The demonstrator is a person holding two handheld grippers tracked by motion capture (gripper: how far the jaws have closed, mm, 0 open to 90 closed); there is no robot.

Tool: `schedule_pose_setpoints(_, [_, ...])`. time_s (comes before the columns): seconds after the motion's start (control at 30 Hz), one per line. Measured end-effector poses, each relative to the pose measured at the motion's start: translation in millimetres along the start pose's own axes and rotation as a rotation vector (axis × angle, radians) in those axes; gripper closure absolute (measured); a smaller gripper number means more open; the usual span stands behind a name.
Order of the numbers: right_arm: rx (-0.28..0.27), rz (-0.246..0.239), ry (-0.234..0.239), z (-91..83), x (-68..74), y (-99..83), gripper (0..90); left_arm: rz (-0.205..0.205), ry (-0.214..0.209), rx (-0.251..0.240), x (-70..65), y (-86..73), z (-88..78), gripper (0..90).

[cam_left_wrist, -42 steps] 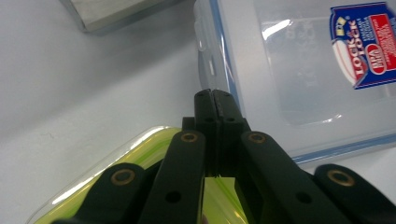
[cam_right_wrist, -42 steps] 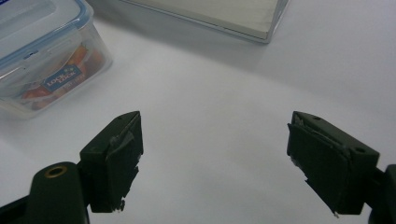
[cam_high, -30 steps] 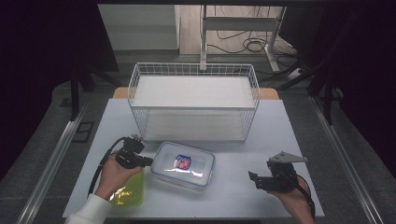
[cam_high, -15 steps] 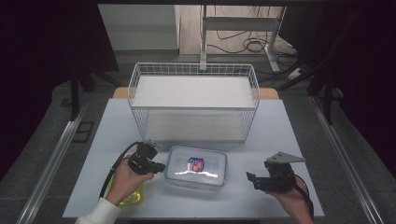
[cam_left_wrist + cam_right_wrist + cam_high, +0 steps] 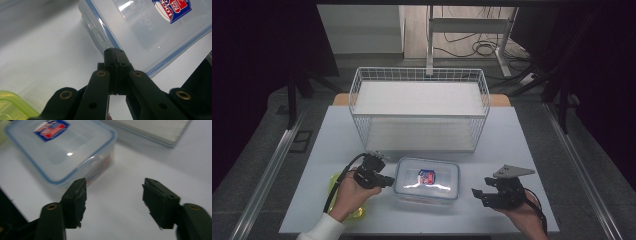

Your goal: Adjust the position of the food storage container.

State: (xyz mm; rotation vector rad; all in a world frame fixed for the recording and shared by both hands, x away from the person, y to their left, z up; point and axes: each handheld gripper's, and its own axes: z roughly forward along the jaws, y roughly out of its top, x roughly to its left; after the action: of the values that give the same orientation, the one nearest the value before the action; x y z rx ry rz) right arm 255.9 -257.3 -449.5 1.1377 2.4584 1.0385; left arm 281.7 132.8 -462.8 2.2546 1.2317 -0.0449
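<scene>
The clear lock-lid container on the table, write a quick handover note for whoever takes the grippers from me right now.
Left gripper: shut, nothing between its fingers, tips at the left edge of the clear container; whether they touch it I cannot tell.
Right gripper: open and holding nothing, its fingers have just been closing partway; it sits on the table to the right of the container, apart from it.
Container: lid on, blue and red label up, in front of the white wire basket. A yellow-green container lies under the left hand.
Done: neither gripper holds the container.
Left: probably grip the container with the right gripper; nothing is in the basket yet.
</scene>
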Motion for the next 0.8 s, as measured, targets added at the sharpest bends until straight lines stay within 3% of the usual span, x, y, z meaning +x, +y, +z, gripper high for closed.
schedule_pose_setpoints(0.07, [0.007, -0.014, 0.019, -0.2, 3.6, 0.8, 39.7, -0.006, -0.026, -0.013, 1.4, -1.0, -2.2, 89.2])
schedule_pose_setpoints(0.13, [0.012, -0.025, 0.039, 0.3, 6.8, 0.9, 40.1, -0.011, -0.011, -0.051, 2.7, -2.8, -7.5, 81.8])
schedule_pose_setpoints(0.2, [0.014, -0.024, 0.046, 0.5, 8.1, 0.7, 40.3, -0.023, -0.004, -0.087, 3.5, -6.6, -14.9, 80.0])
schedule_pose_setpoints(0.23, [0.021, -0.035, 0.062, 0.6, 10.2, 0.3, 42.2, -0.027, 0.012, -0.127, 2.9, -12.0, -22.3, 71.1])
schedule_pose_setpoints(0.33, [0.034, -0.046, 0.091, 0.8, 13.3, 0.4, 46.4, -0.029, 0.029, -0.166, 2.5, -18.0, -29.7, 62.2])
schedule_pose_setpoints(0.47, [0.078, -0.077, 0.156, 5.5, 23.7, 1.5, 65.3, -0.052, 0.032, -0.208, 5.3, -28.5, -38.8, 40.2])
schedule_pose_setpoints(0.5, [0.108, -0.106, 0.177, 8.9, 31.0, 2.2, 73.5, -0.056, 0.047, -0.219, 7.1, -33.9, -42.6, 33.8])
schedule_pose_setpoints(0.57, [0.12, -0.124, 0.189, 10.8, 34.4, 2.4, 77.6, -0.058, 0.05, -0.224, 8.1, -36.9, -44.4, 31.9])
schedule_pose_setpoints(0.7, [0.176, -0.18, 0.237, 24.7, 54.1, 2.5, 88.5, -0.078, 0.041, -0.247, 15.4, -46.5, -53.2, 26.7])
schedule_pose_setpoints(0.8, [0.197, -0.207, 0.249, 33.8, 62.2, 3.0, 88.6, -0.082, 0.037, -0.252, 17.9, -47.6, -55.7, 25.4])
